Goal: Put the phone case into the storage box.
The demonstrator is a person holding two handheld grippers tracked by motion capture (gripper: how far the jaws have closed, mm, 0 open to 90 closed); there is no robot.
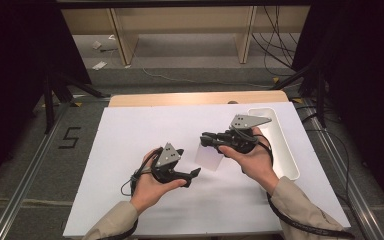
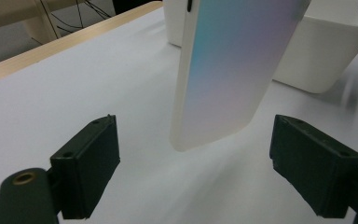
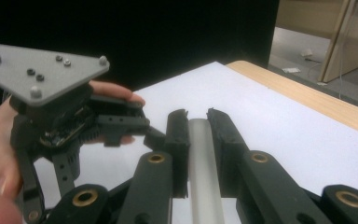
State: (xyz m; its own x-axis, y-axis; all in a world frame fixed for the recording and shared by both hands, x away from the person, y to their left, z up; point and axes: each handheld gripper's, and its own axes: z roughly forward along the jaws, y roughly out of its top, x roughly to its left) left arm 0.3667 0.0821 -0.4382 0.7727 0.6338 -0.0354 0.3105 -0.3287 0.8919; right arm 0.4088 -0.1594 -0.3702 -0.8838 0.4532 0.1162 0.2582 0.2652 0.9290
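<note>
1. left gripper point(image 1: 192, 176) is held low over the white tabletop point(image 1: 130, 135); jaws are spread wide w/ nothing between the pads.
2. a thin white phone-like slab point(image 1: 209, 156) is seen at centre, hung upright & slightly tilted, lower edge just above the tabletop, in front of the left jaws.
3. right gripper point(image 1: 205, 138) is clamped shut on the slab's top edge; in the right gripper view the edge point(image 3: 204, 172) is pinched between both pads.
4. a white tray point(image 1: 286, 150) is set at far right.

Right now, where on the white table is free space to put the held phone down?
Free: the far-left table and the near strip before the hands. Crowded: the middle, around the left gripper, right gripper, phone and white tray.
</note>
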